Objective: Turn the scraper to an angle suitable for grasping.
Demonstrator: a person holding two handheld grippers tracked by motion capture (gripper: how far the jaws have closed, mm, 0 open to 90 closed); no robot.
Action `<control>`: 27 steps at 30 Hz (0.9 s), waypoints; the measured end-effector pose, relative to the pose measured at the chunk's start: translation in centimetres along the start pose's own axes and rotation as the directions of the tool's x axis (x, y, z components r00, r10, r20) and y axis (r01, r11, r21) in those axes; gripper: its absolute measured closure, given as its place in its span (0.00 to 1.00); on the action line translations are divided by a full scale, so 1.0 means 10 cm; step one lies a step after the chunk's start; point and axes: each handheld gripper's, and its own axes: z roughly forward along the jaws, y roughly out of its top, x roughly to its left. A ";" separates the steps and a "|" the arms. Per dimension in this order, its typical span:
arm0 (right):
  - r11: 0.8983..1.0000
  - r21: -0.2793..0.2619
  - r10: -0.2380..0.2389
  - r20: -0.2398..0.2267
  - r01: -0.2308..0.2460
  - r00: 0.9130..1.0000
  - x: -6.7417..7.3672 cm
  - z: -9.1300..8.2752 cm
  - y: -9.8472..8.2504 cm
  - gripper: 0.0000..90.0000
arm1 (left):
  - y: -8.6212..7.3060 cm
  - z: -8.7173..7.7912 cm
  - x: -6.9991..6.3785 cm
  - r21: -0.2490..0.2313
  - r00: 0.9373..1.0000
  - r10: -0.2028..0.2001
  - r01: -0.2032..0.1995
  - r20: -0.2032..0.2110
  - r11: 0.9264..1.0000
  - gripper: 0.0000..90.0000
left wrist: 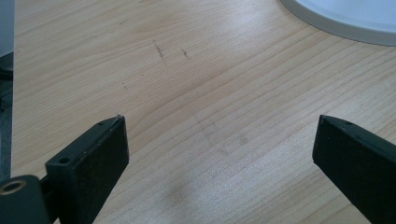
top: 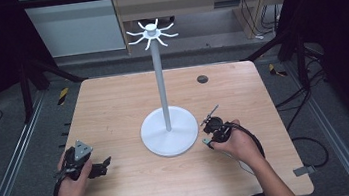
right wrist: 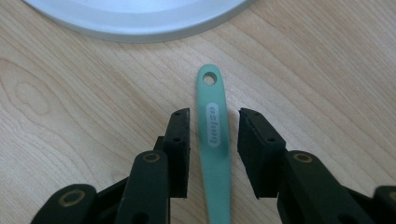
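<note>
Left gripper [left wrist: 219, 154] spread wide over bare table [left wrist: 196, 93]; right gripper [right wrist: 214, 140] straddling green handle [right wrist: 214, 126], not clenched; white stand [top: 168, 129] between.

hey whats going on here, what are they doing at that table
A person sits at a wooden table with a two-jaw gripper in each hand. The right gripper is down at the table with its jaws either side of a green handle lying flat, small gaps on both sides, so not yet clamped. The handle's hole end points at the base of a white hook stand in the middle. The left gripper is wide open over bare wood. Nothing hangs on the stand's hooks.
</note>
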 end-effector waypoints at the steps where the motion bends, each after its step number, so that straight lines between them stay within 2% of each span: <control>1: 1.000 0.003 0.000 -0.001 0.000 1.000 0.00 0.01 0.00 0.72 | 0.00 0.00 0.00 0.000 1.000 0.000 0.000 0.000 1.000 0.04; 9: 0.999 0.036 -0.004 -0.005 0.004 1.000 0.00 0.05 0.01 0.75 | 0.00 0.01 -0.01 -0.001 1.000 0.002 -0.002 0.000 1.000 0.04; 13: 0.999 0.050 0.001 -0.003 0.000 1.000 -0.01 0.06 0.02 0.80 | 0.01 0.01 -0.01 -0.002 1.000 0.005 -0.005 0.000 1.000 0.04; 16: 0.999 0.051 -0.020 0.001 0.020 1.000 -0.01 0.08 0.02 0.80 | 0.00 0.01 -0.01 0.001 1.000 0.005 -0.005 0.000 1.000 0.04; 19: 0.998 0.060 -0.005 -0.001 0.005 1.000 -0.01 0.08 0.03 0.81 | 0.00 0.00 -0.01 0.002 1.000 0.005 -0.005 -0.001 1.000 0.04; 21: 0.998 0.056 -0.032 0.009 0.031 0.999 -0.01 0.08 0.03 0.82 | 0.00 0.00 -0.02 0.000 1.000 0.004 -0.004 -0.001 1.000 0.04; 22: 0.998 0.063 -0.016 0.010 0.015 1.000 0.01 0.08 0.03 0.82 | 0.00 0.00 -0.02 0.000 1.000 0.003 -0.003 -0.001 1.000 0.04; 24: 0.998 0.064 -0.019 0.016 0.018 1.000 0.01 0.07 0.03 0.82 | 0.00 0.00 -0.02 0.000 1.000 0.004 -0.004 -0.001 1.000 0.04; 27: 0.999 0.033 -0.010 0.010 0.009 1.000 -0.01 0.02 0.02 0.82 | 0.00 0.00 -0.01 0.000 1.000 0.003 -0.003 -0.001 1.000 0.04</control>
